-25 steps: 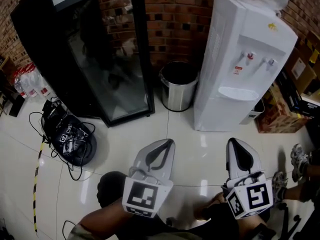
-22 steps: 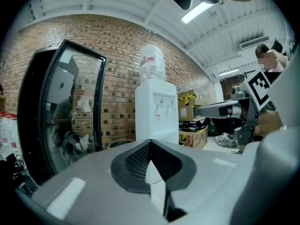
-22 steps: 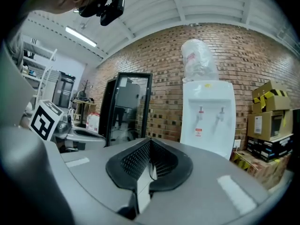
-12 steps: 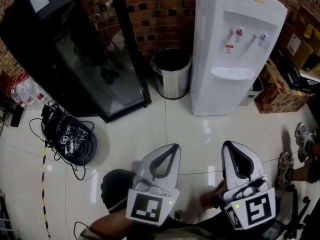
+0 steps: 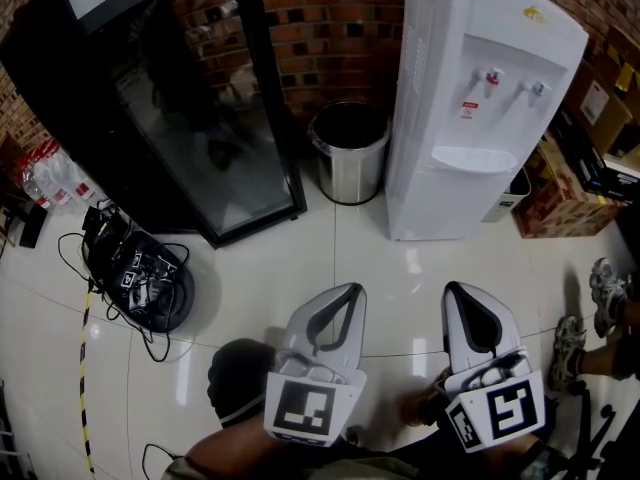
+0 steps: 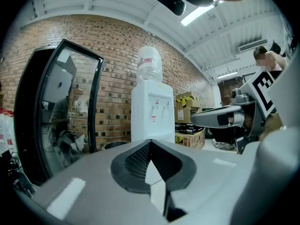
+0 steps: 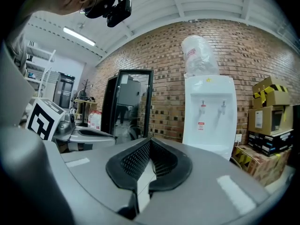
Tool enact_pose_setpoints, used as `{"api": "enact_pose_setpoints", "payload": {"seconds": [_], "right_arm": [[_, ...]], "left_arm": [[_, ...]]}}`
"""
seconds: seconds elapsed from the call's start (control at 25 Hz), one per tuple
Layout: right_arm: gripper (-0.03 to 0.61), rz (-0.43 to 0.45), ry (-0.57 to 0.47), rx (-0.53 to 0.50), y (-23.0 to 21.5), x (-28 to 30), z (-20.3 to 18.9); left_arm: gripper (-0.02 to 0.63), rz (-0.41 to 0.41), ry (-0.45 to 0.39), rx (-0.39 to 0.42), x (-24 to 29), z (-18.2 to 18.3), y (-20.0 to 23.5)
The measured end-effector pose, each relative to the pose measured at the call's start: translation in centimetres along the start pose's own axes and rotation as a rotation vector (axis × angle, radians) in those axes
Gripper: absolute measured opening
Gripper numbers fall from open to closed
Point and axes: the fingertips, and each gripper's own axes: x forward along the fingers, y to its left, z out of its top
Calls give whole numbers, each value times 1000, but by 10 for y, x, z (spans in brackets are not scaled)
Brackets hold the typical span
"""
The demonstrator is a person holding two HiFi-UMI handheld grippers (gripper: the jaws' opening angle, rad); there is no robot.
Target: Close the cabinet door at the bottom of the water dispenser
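Observation:
The white water dispenser (image 5: 470, 118) stands against the brick wall, with its lower front (image 5: 462, 206) seen steeply from above. A pale panel with a dark inside (image 5: 512, 194) juts out at its lower right; I cannot tell whether this is the cabinet door. My left gripper (image 5: 350, 290) and right gripper (image 5: 452, 290) hover side by side above the floor, well short of the dispenser and pointing toward it. Both are shut with nothing in them. The left gripper view shows its jaws (image 6: 149, 142) meeting, and the right gripper view shows the same (image 7: 149, 140). The dispenser (image 7: 208, 111) stands ahead of the right gripper.
A steel bin (image 5: 350, 153) stands just left of the dispenser. A black glass-door fridge (image 5: 200, 118) fills the left. A black base with tangled cables (image 5: 145, 283) lies on the floor at left. Cardboard boxes (image 5: 560, 193) and a person's shoes (image 5: 605, 298) are at right.
The head view has swung a little, so the dispenser sits differently in the picture. Both grippers stay shut and side by side; the right one has shifted slightly.

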Motion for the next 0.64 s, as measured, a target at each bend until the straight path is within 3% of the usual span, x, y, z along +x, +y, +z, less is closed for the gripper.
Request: {"api": "enact_pose_setpoints", "payload": {"seconds": [0.64], "right_arm": [[0, -7, -7, -10, -4, 4, 1]], "left_arm": [[0, -11, -2, 7, 6, -1, -2]]}}
